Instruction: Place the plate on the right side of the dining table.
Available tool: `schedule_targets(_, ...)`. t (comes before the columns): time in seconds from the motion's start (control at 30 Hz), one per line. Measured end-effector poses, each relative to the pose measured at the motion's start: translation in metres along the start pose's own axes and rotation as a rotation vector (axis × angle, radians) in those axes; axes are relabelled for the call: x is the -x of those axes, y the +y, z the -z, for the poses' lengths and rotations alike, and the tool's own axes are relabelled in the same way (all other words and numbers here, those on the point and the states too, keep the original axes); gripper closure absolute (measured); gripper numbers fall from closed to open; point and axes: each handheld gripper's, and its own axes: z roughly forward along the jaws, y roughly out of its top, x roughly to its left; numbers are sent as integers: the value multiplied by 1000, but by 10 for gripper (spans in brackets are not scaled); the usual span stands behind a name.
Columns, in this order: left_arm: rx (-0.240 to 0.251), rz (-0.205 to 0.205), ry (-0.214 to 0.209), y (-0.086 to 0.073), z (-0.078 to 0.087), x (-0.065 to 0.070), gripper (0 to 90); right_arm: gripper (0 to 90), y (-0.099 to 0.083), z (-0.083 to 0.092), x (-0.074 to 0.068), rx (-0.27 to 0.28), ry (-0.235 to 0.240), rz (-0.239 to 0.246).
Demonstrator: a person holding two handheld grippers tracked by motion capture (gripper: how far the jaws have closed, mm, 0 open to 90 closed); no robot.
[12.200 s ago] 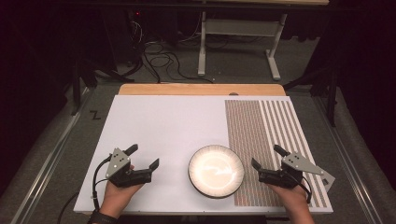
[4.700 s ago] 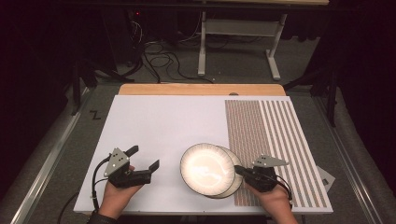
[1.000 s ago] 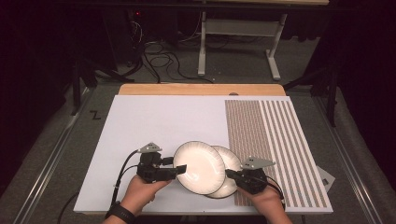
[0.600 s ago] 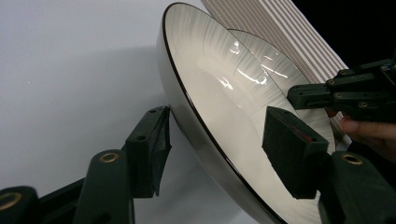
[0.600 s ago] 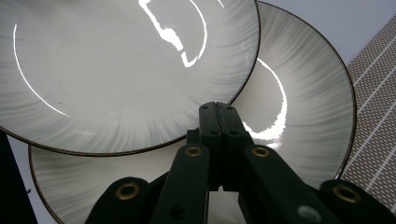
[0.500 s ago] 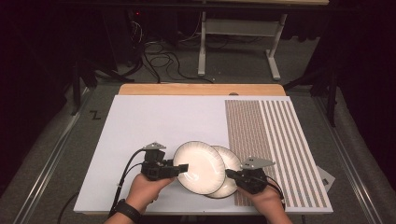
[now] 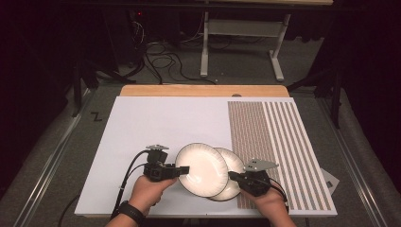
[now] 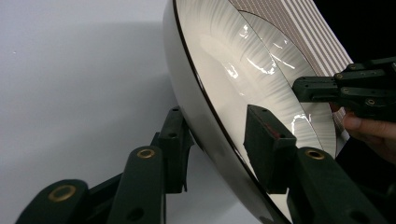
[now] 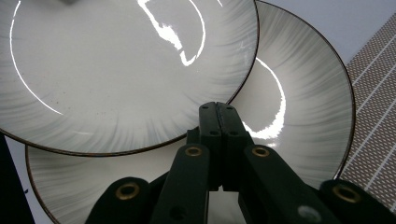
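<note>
The upper plate point(image 7: 202, 169) covers the left part of the lower plate point(image 7: 233, 176), so the lower plate's left rim is hidden beneath it. In the left gripper view, the upper plate point(image 8: 224, 93) is cut off by the top edge, and its rim runs out of frame at the bottom between the jaws of the left gripper point(image 8: 219, 140); whether the pads press on the rim cannot be told. In the right gripper view, the closed jaws of the right gripper point(image 9: 218, 122) hide the spot where the two rims cross just ahead of them, and both the upper plate point(image 9: 116, 70) and the lower plate point(image 9: 303, 116) are cropped by the frame. The person's forearms leave the high view at its bottom edge.
</note>
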Motion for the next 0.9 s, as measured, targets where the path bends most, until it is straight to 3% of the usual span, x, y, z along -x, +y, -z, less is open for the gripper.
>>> schedule_targets(0.33,-14,30,6,2,0,-1,650,900,0,0,1,-3,1,4)
schedule_targets(0.7,10,-3,36,3,-1,4,701,900,0,2,2,7,-10,-3)
schedule_targets(0.9,39,2,35,3,-1,4,718,900,0,3,2,13,-12,-4)
